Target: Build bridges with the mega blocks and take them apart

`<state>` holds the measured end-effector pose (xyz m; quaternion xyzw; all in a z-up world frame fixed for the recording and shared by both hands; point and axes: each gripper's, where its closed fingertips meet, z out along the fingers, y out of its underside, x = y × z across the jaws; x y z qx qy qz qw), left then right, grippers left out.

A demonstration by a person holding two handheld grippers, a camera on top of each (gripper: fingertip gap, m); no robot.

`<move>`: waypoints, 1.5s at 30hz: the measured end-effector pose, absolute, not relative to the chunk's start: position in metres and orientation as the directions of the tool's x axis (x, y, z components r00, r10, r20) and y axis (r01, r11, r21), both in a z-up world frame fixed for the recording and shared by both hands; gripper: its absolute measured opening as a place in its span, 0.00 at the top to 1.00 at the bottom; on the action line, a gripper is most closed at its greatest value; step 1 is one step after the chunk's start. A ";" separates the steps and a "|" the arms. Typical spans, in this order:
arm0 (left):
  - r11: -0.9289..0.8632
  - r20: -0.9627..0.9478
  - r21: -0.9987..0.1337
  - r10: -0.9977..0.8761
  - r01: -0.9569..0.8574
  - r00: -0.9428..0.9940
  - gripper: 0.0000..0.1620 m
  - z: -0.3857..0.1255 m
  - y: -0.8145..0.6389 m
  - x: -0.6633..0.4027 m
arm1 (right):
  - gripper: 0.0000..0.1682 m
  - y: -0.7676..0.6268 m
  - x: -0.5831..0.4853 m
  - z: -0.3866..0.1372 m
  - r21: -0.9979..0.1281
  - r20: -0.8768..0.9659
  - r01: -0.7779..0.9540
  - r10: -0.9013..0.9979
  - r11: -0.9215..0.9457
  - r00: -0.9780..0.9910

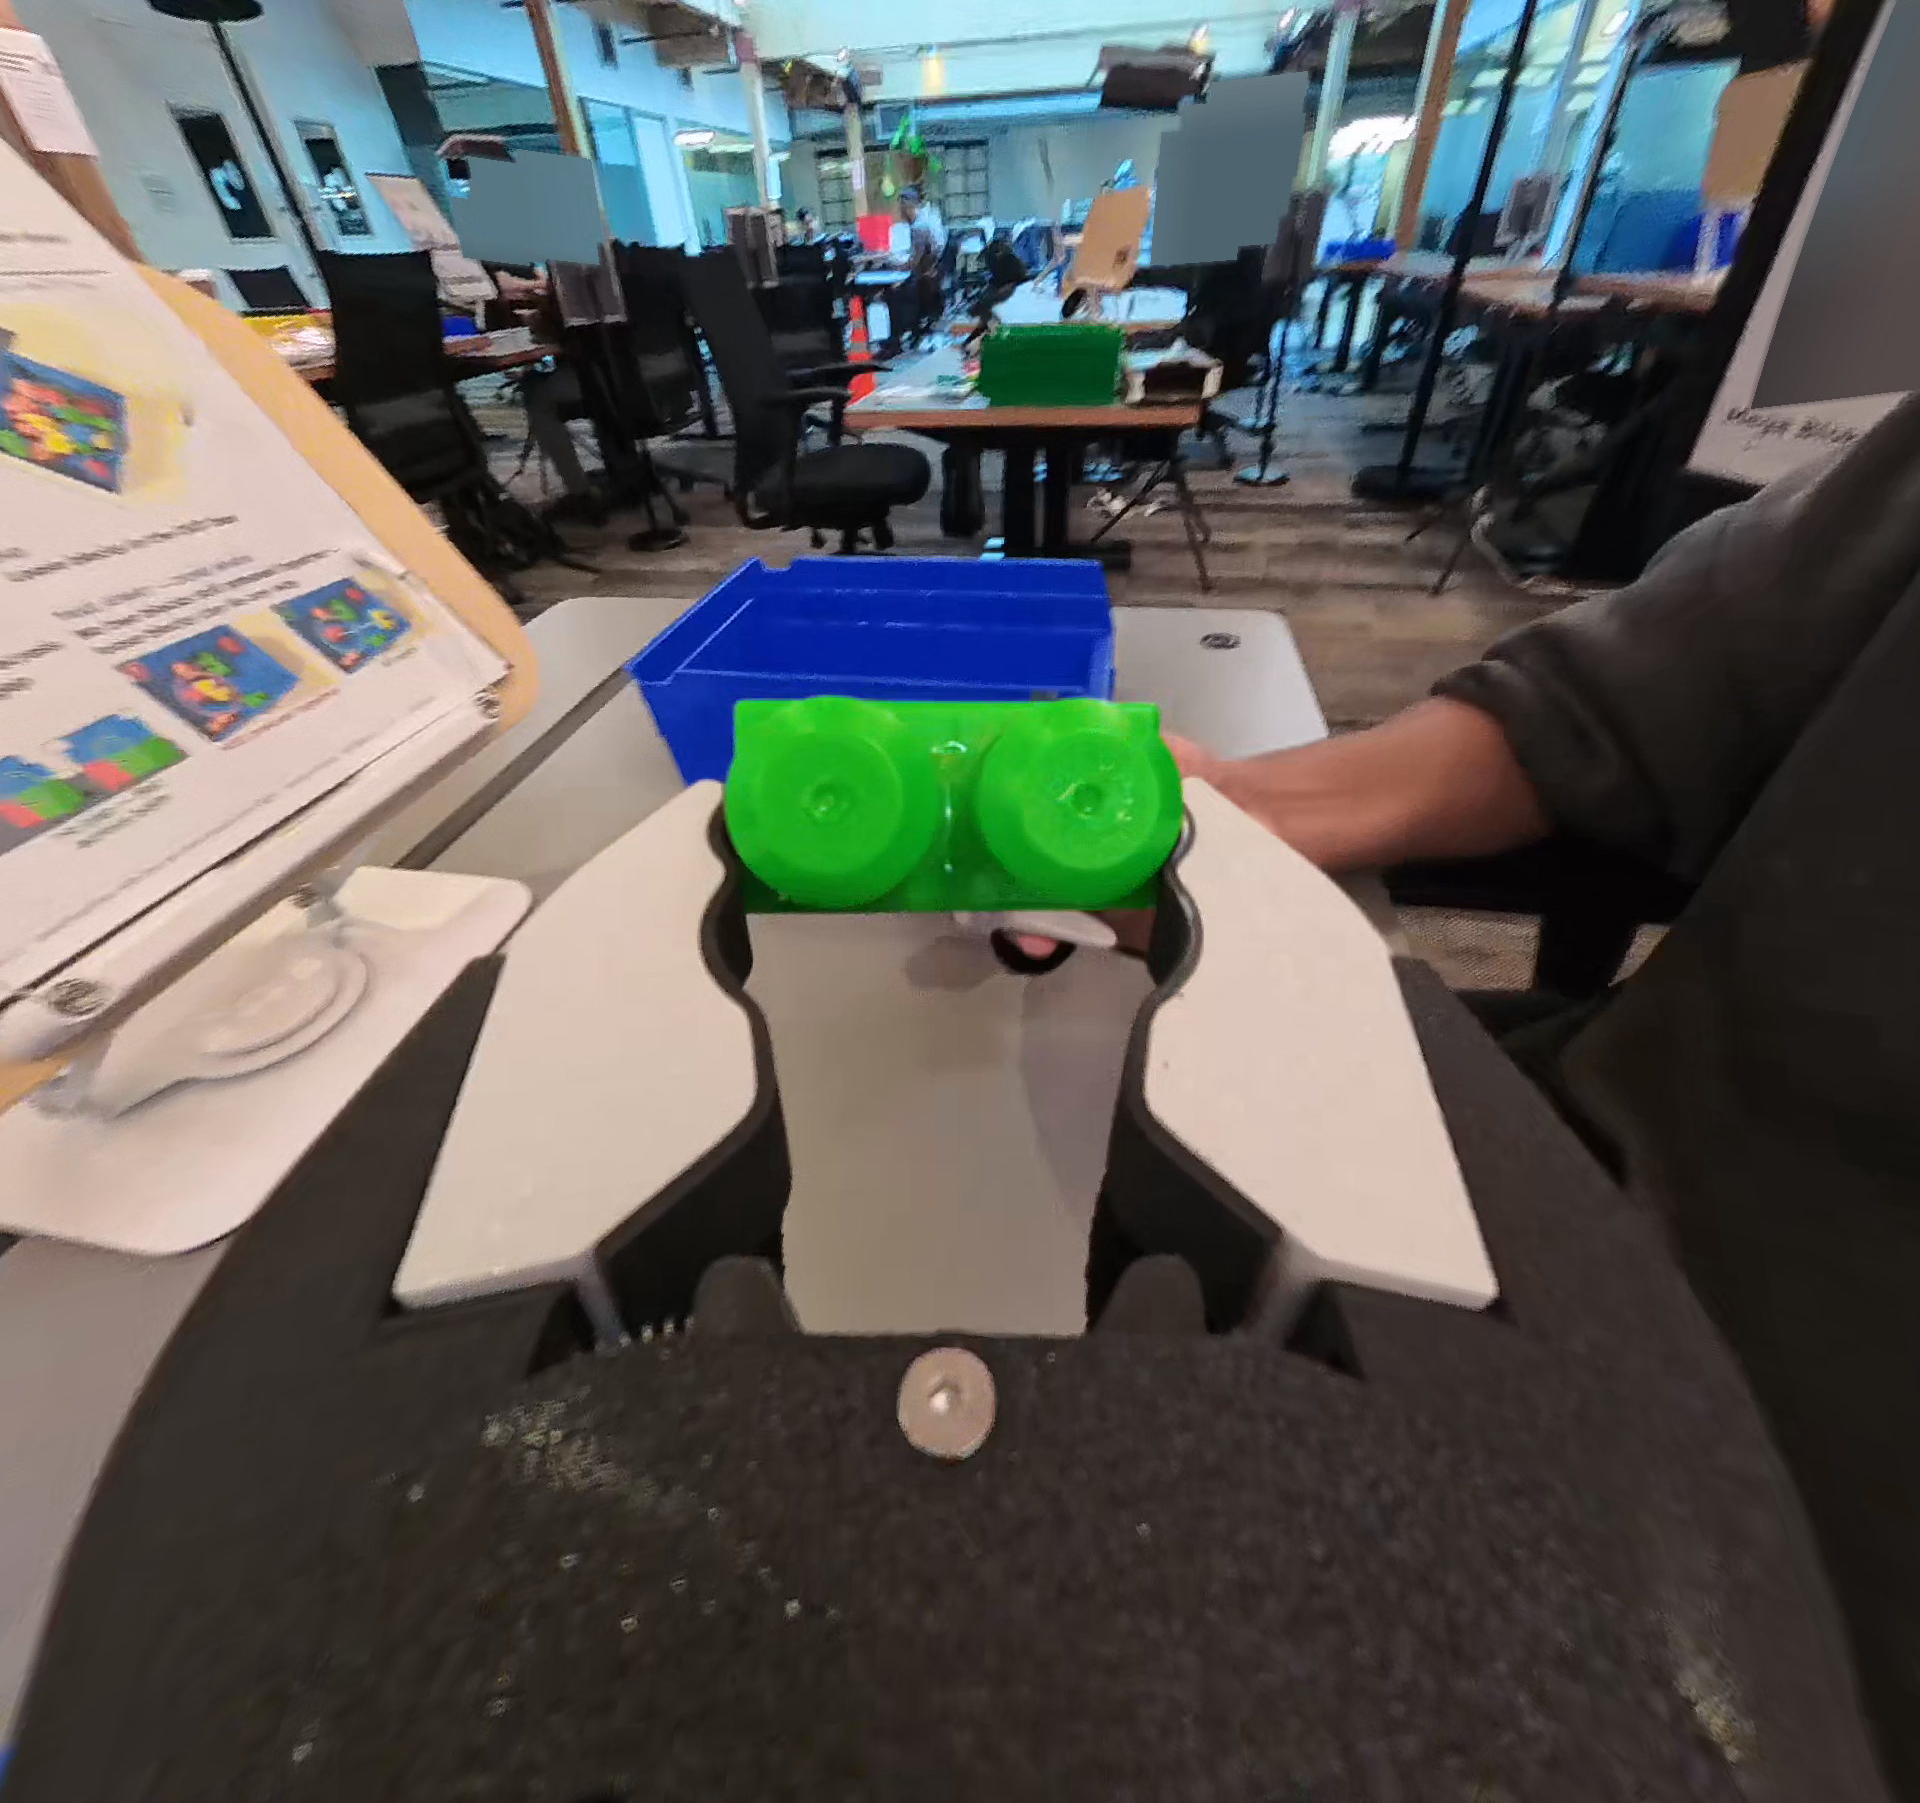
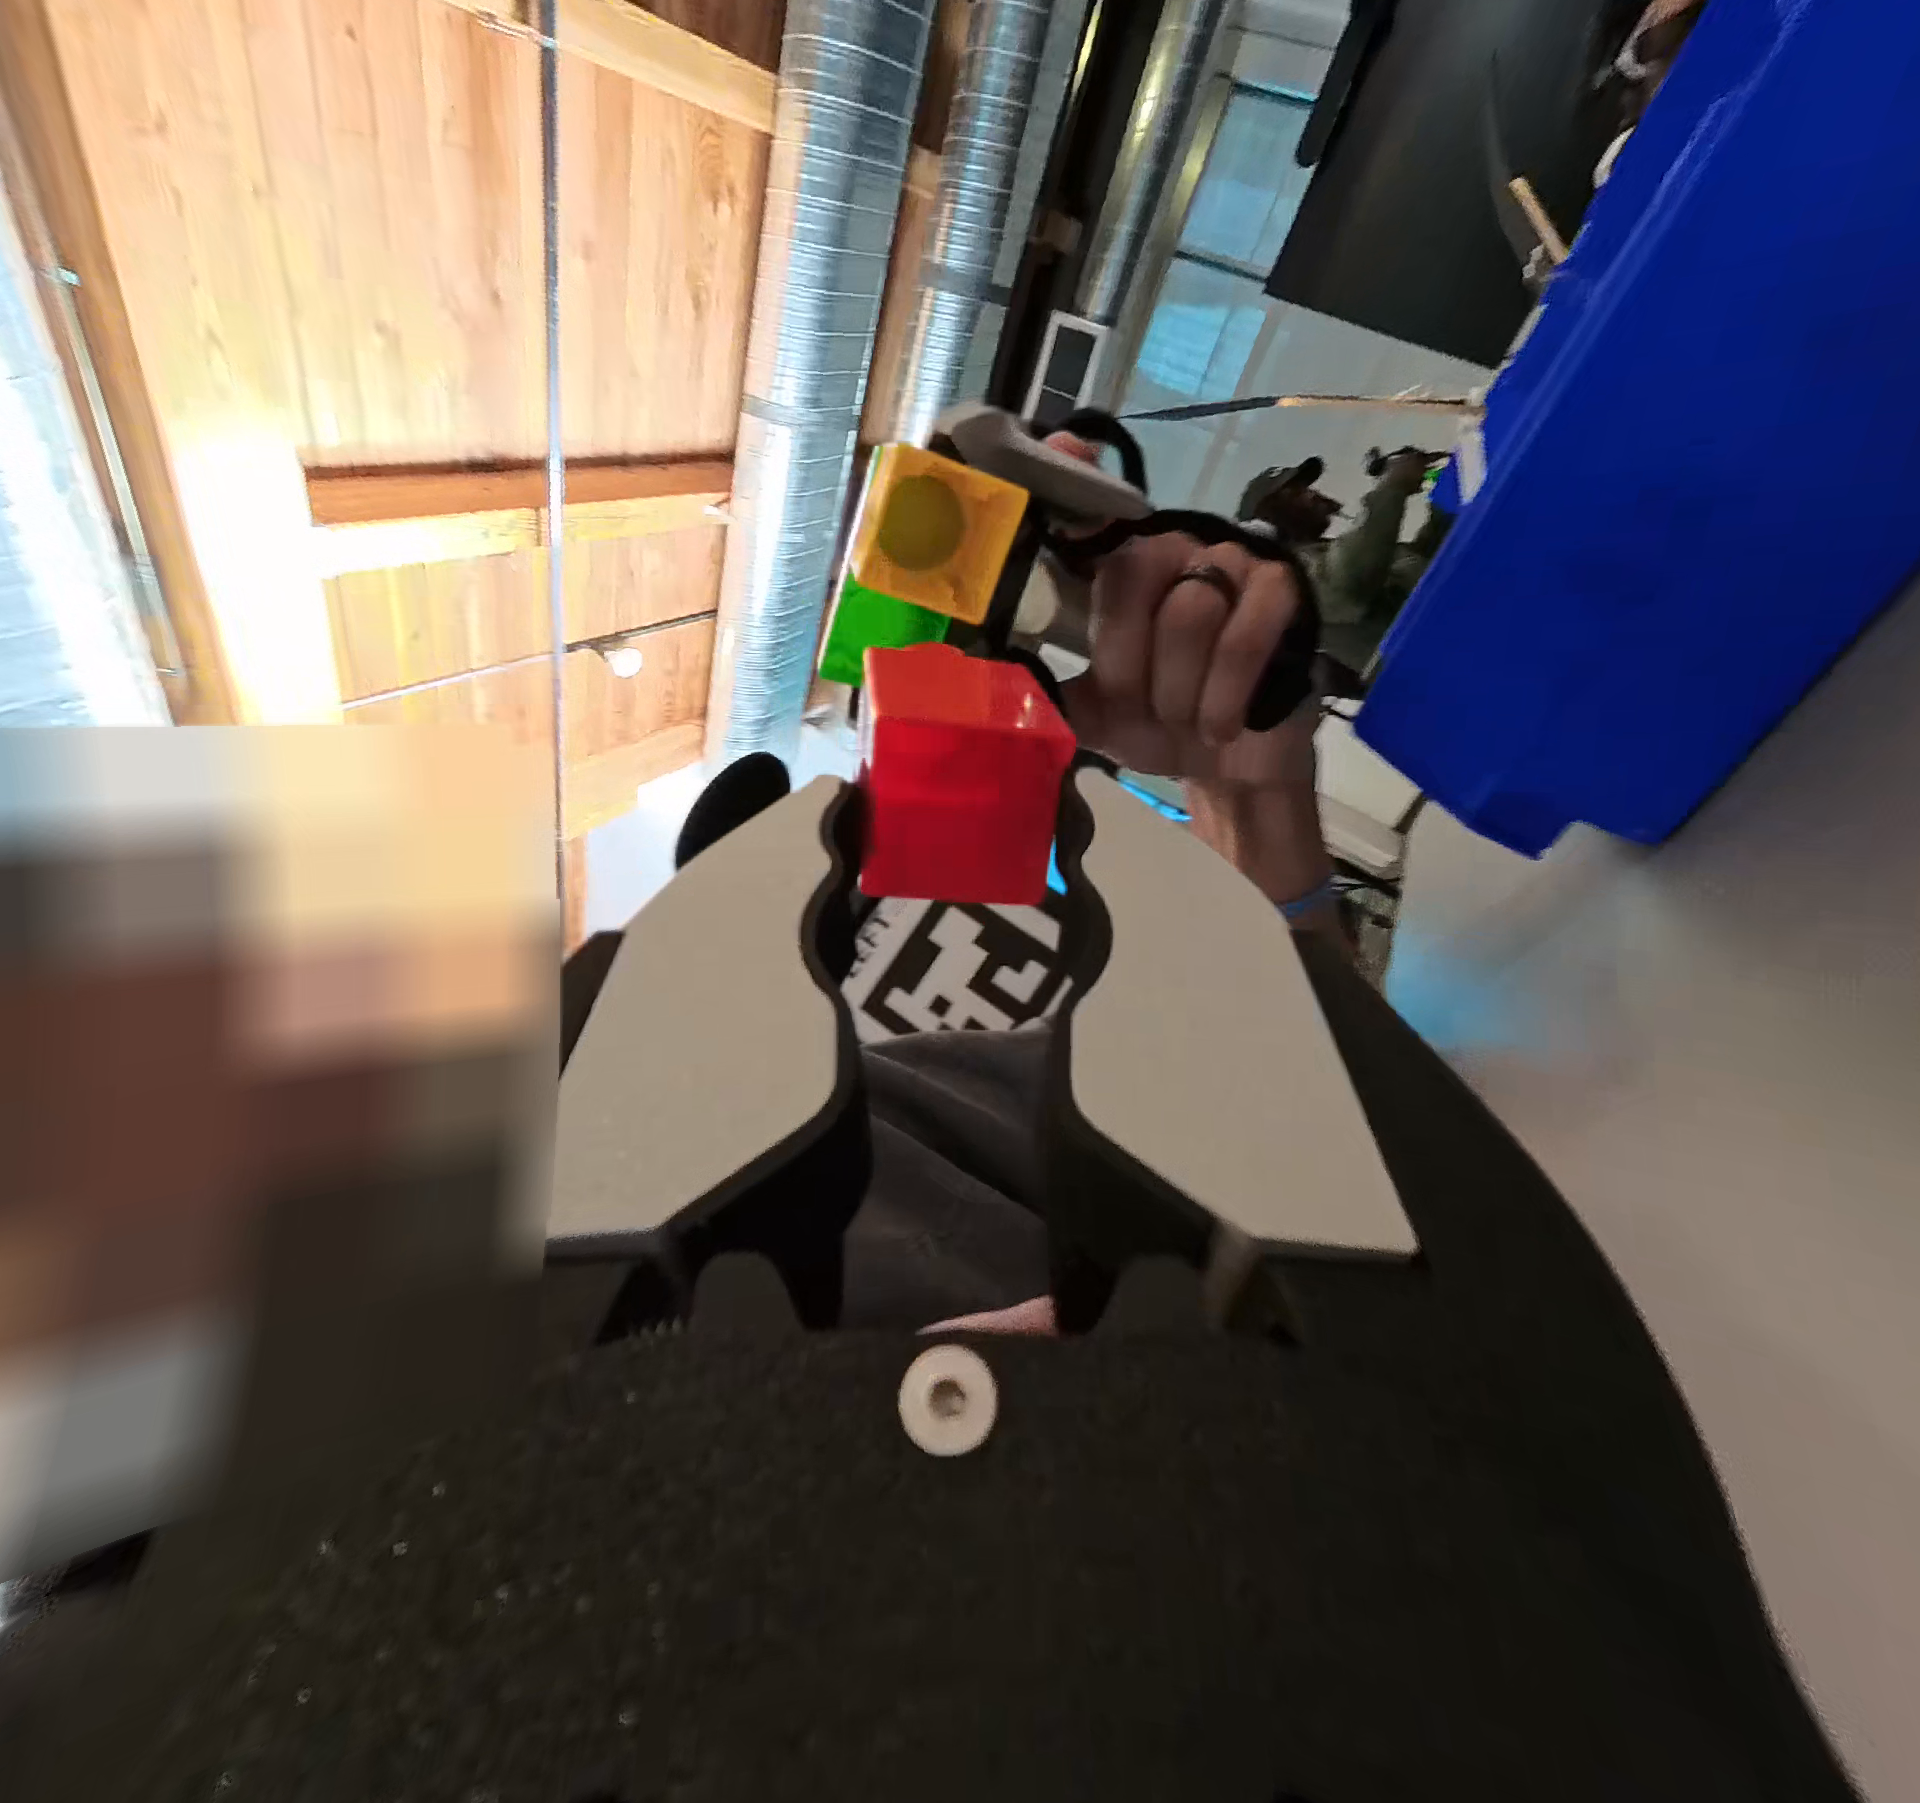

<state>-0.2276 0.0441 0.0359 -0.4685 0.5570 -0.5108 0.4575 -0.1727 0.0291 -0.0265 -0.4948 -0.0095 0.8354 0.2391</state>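
Green plastic filled the centre of the left wrist view: we saw the left gripper (image 1: 951, 854) clamped on a green block (image 1: 951, 808), its two round studs facing the camera, held above the grey worktop (image 1: 582, 714). Just behind the block stood a blue bin (image 1: 883, 641), and at the left of the frame a sheet of printed pictures (image 1: 208, 631) leaned on a white stand (image 1: 312, 1005). A sleeved forearm (image 1: 1455, 797) reached in from the right of the frame towards the block.

In the right wrist view, tipped up towards wooden ceiling boards (image 2: 364, 195) and silver ducts (image 2: 831, 247), we saw the right gripper (image 2: 961, 823) closed on a red block (image 2: 961, 787). Just above it in the frame sat a yellow block (image 2: 935, 532) with its hollow underside towards us, touching the green block (image 2: 878, 631). We could not tell whether the red block touched them. A hand (image 2: 1195, 652) gripped the other gripper's black handle, right of centre, and the blue bin (image 2: 1662, 403) filled the upper right.
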 end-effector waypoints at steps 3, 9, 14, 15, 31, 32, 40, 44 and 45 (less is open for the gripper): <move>0.066 -0.056 -0.994 -0.992 -0.088 -0.111 0.54 0.033 0.042 -0.231 | 0.79 0.031 -0.166 -0.024 -0.301 -0.825 -0.405 0.449 -0.863 -0.343; 0.085 -0.132 -0.955 -0.980 -0.284 0.149 0.54 -0.012 0.043 -0.224 | 0.78 0.024 -0.160 -0.022 -0.641 -0.756 -0.351 0.640 -0.682 0.137; -0.062 0.004 -0.959 -0.979 -0.278 0.204 0.54 -0.036 0.020 -0.221 | 0.78 0.029 -0.088 0.015 -0.884 -0.451 -0.208 0.644 -0.420 0.618; -0.083 0.034 -0.960 -0.982 -0.267 0.186 0.54 -0.038 0.014 -0.219 | 0.78 0.035 -0.058 0.024 -0.914 -0.372 -0.178 0.579 -0.365 0.726; -0.020 0.002 -0.947 -0.998 -0.321 0.059 0.54 -0.050 -0.013 -0.205 | 0.78 0.120 0.202 -0.133 -0.701 0.033 0.015 -0.011 -0.713 0.999; -0.016 -0.003 -0.945 -0.998 -0.327 0.060 0.54 -0.051 -0.013 -0.205 | 0.78 0.123 0.197 -0.135 -0.700 0.014 0.008 -0.003 -0.715 1.000; -0.052 0.025 -0.941 -0.996 -0.334 0.086 0.54 -0.058 -0.007 -0.209 | 0.73 0.114 0.191 -0.167 -0.632 0.015 -0.005 -0.018 -0.775 1.000; -0.080 0.062 -0.948 -0.996 -0.307 0.070 0.54 -0.056 -0.008 -0.209 | 0.66 0.094 0.189 -0.136 -0.700 0.049 0.002 -0.046 -0.715 0.998; -0.089 0.071 -0.950 -0.995 -0.301 0.069 0.54 -0.055 -0.007 -0.209 | 0.66 0.086 0.183 -0.117 -0.740 0.076 0.028 -0.041 -0.673 0.996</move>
